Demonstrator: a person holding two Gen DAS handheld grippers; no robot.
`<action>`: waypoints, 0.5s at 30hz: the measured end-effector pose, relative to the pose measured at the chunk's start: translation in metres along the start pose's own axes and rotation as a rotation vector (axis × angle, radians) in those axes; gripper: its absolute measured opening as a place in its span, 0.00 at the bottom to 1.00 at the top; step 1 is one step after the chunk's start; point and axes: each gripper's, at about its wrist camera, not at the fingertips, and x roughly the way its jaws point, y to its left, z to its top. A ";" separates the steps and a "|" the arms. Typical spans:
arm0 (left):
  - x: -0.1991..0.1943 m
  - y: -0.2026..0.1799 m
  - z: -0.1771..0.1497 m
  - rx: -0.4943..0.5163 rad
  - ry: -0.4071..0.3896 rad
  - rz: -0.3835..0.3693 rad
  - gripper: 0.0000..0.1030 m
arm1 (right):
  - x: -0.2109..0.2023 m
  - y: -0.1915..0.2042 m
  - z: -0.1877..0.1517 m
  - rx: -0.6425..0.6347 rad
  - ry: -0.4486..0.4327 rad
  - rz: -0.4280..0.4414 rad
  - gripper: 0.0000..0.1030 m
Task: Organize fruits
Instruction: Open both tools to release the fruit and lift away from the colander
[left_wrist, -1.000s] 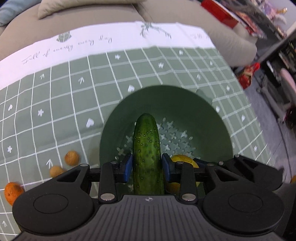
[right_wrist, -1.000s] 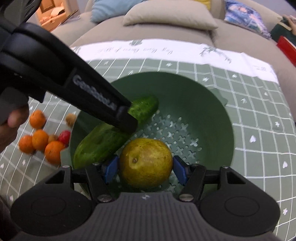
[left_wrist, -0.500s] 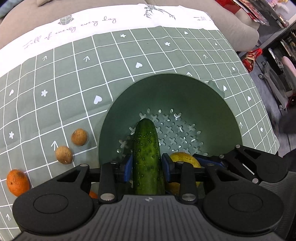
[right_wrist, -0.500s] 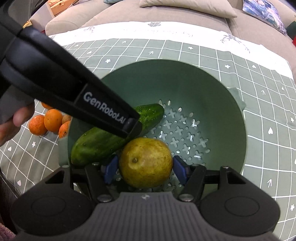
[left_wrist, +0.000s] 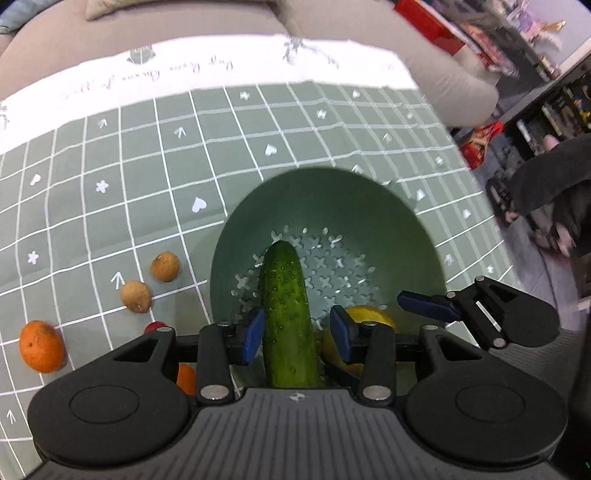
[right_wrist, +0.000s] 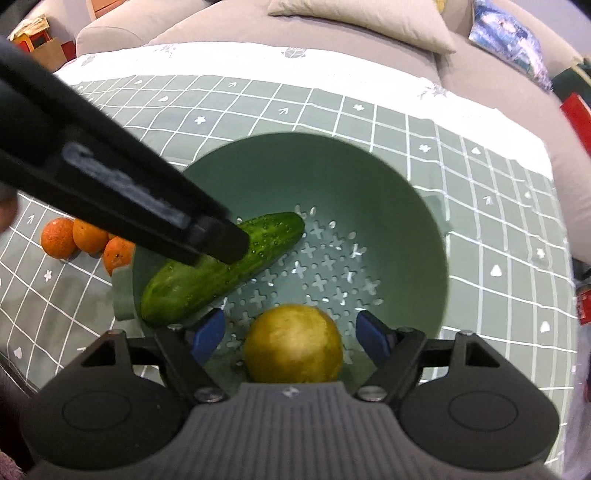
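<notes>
A green perforated colander (left_wrist: 332, 206) (right_wrist: 388, 206) stands on the grid cloth. A cucumber (left_wrist: 288, 310) (right_wrist: 221, 269) lies in it, leaning on the near-left rim. My left gripper (left_wrist: 297, 334) is open, its blue pads apart on either side of the cucumber. A yellow-green pear (right_wrist: 293, 343) (left_wrist: 365, 319) rests on the colander floor. My right gripper (right_wrist: 291, 334) is open, its pads clear of the pear on both sides. The left gripper's black finger (right_wrist: 129, 199) crosses the right wrist view.
Several oranges (right_wrist: 88, 240) (left_wrist: 40, 345) lie left of the colander. Two small brown fruits (left_wrist: 165, 266) and a red one (left_wrist: 155, 326) lie there too. A sofa with cushions (right_wrist: 362, 22) is behind the table. The table edge drops off at right.
Both grippers have opened. The cucumber and the pear were let go and now lie in the colander. Both grippers have drawn back a little.
</notes>
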 end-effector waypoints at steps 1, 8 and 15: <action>-0.008 0.001 -0.003 -0.005 -0.016 -0.010 0.47 | -0.004 0.000 -0.001 0.002 -0.006 -0.008 0.81; -0.053 0.018 -0.024 -0.035 -0.116 -0.027 0.47 | -0.037 0.010 -0.007 0.018 -0.046 -0.063 0.82; -0.090 0.049 -0.055 -0.081 -0.238 -0.022 0.47 | -0.065 0.039 -0.011 0.046 -0.130 -0.047 0.82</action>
